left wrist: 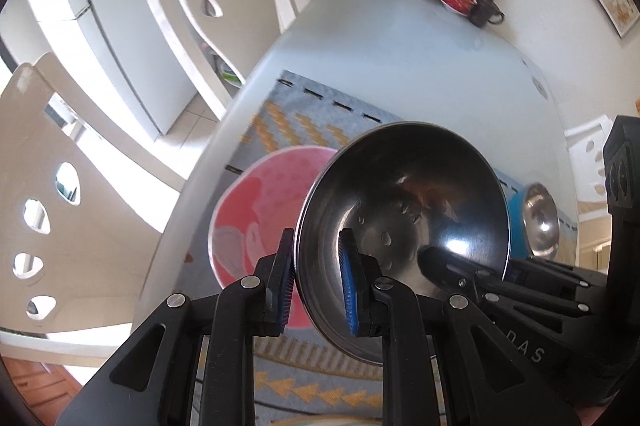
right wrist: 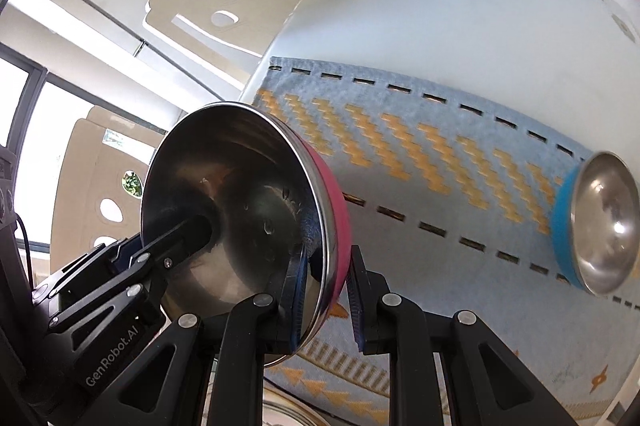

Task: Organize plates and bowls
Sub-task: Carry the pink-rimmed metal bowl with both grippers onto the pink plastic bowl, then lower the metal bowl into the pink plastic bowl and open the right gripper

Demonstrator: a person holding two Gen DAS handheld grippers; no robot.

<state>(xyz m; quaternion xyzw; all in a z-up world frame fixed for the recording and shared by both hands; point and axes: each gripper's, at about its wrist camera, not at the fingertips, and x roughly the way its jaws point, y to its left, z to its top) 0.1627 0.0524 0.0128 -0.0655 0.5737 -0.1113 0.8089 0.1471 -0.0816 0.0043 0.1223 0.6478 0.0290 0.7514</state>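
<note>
Two tools, left tool (left wrist: 316,282) and right tool (right wrist: 326,300), clench one pink-sided bowl (right wrist: 240,205) above the mat (right wrist: 440,185), blue bowl (right wrist: 596,222) nearby.

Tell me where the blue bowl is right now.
The blue bowl sits on the woven placemat at the right edge of both wrist views, apart from the pink-sided steel bowl both grippers hold.

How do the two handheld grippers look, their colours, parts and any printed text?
Both the left gripper and the right gripper are matte black linkage frames with round silver pivot pins and ribbed blue finger pads. White "GenRobot.AI" lettering marks the left one's body, and a thin black cable runs beside it.
</note>
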